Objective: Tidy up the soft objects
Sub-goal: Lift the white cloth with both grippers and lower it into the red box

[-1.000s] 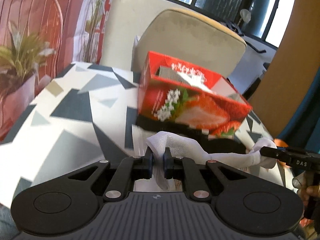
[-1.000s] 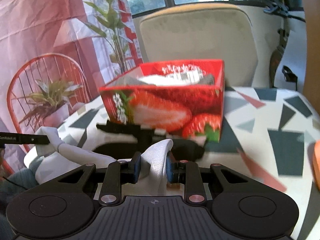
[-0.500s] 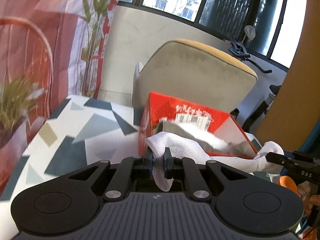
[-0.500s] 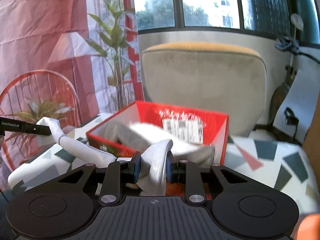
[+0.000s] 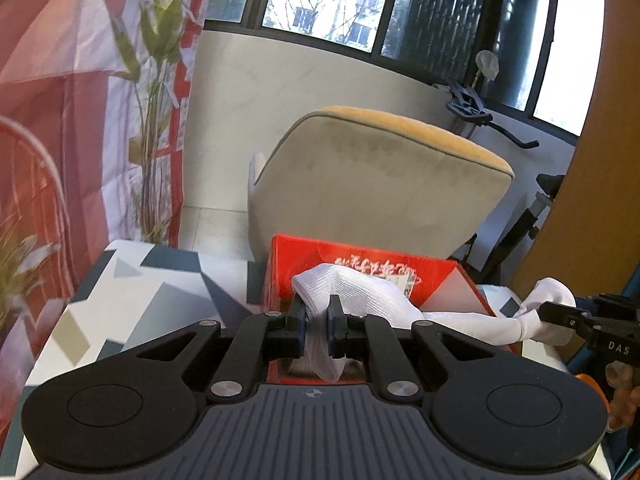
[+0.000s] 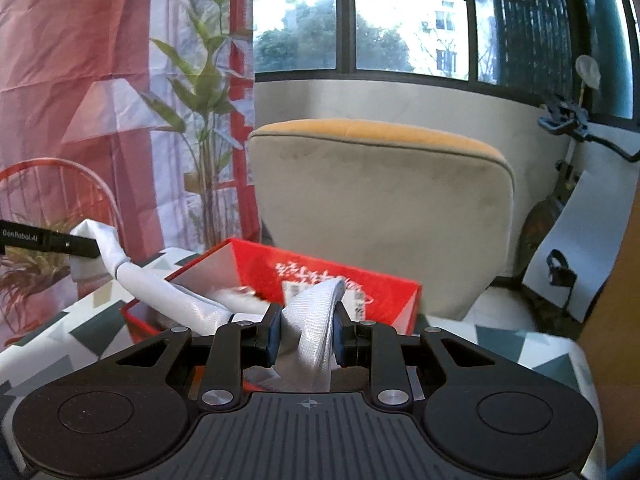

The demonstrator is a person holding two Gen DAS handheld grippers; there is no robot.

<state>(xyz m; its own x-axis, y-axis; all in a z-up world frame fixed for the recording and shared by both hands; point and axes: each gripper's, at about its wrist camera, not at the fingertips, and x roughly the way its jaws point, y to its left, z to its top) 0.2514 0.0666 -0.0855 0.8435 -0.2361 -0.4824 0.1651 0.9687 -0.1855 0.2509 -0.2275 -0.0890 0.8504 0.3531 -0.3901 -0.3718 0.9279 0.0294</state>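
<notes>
Since a second ago we've lifted the white sock (image 5: 384, 304) and carried it forward: the red strawberry box (image 5: 360, 264) then showed its printed side, now we look down over its near rim into the open top. Left gripper (image 5: 316, 322) clamps one end of the sock, right gripper (image 6: 306, 330) clamps the other, and the sock hangs stretched between them above the box. We read that as ready to lower in. Box already holds something pale, blurred. Far wall stands close ahead; the armchair (image 6: 380, 200) sits right behind it. Patterned tabletop (image 5: 152, 292) to the left is open room.
</notes>
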